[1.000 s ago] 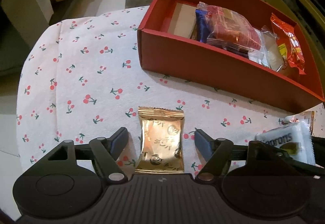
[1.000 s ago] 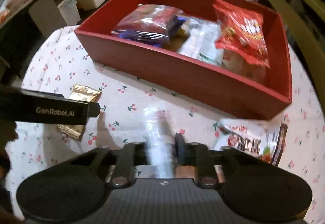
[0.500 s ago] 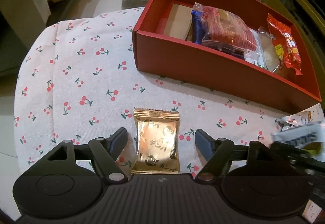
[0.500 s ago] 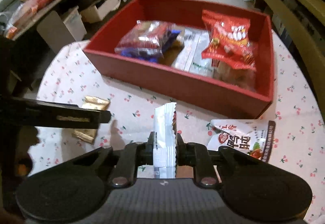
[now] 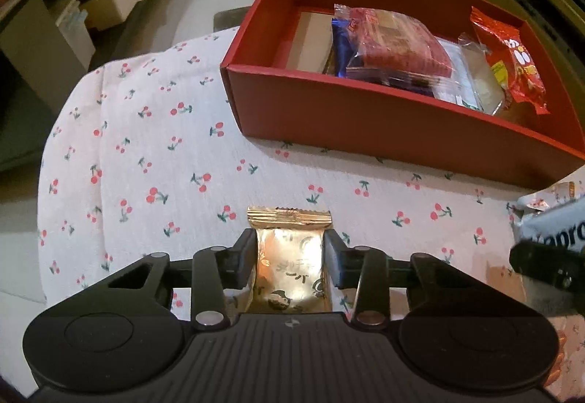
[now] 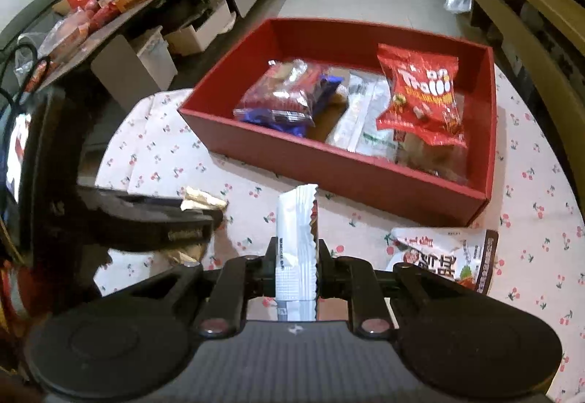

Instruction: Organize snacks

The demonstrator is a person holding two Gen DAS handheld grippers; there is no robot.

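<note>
On the cherry cloth (image 5: pixel 153 132), a gold packet (image 5: pixel 290 267) sits pinched between left fingers (image 5: pixel 245 256).

Both the left gripper (image 5: pixel 290 258) and the right gripper (image 6: pixel 295 266) are matte black, each with a ribbed central housing bearing a small pale emblem, two round discs at the lower corners, and silver pivot screws on angular linkage arms.

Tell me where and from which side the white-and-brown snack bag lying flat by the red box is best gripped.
Probably by the crimped end of the white-and-brown bag that points at the red box, coming down from above. It lies flat on the cherry-print cloth and is wide, so a thin edge suits narrow jaws better than the body.
</note>
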